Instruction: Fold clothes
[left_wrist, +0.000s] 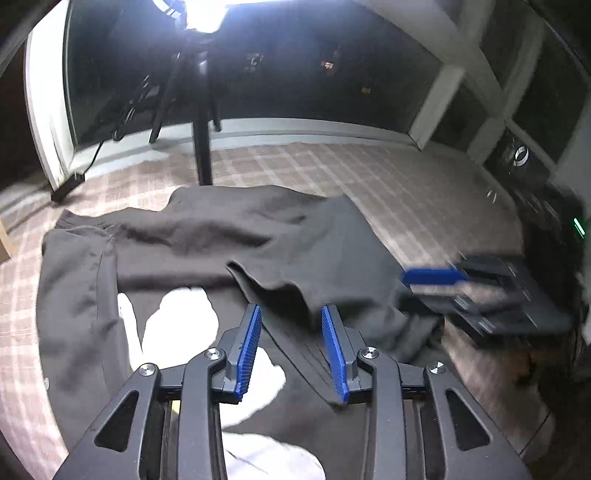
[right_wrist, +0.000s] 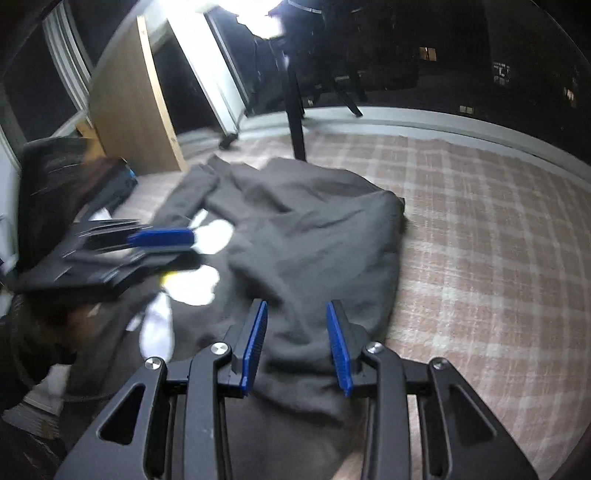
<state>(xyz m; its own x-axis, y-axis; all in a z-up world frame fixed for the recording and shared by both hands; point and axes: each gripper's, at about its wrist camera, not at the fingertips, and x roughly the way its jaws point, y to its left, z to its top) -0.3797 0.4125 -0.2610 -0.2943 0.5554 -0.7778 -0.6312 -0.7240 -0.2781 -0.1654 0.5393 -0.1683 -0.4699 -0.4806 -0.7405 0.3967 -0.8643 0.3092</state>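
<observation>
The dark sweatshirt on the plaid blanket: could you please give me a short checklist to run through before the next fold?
1. Left gripper empty, jaws apart over the sweatshirt: ok.
2. Right gripper empty, jaws apart: ok.
3. Sweatshirt lying flat: not ok, its right side is folded over in wrinkles.
4. White print fully covered: not ok.
5. Bare blanket beside the garment: ok.
6. Cuffs aligned: cannot tell.

Plaid pinkish carpet (right_wrist: 480, 229) runs to dark night windows (left_wrist: 295, 74), a bright lamp (left_wrist: 205, 14) glaring on its black stand (left_wrist: 202, 147), perhaps a wooden panel (right_wrist: 133, 103) leaning left.
</observation>
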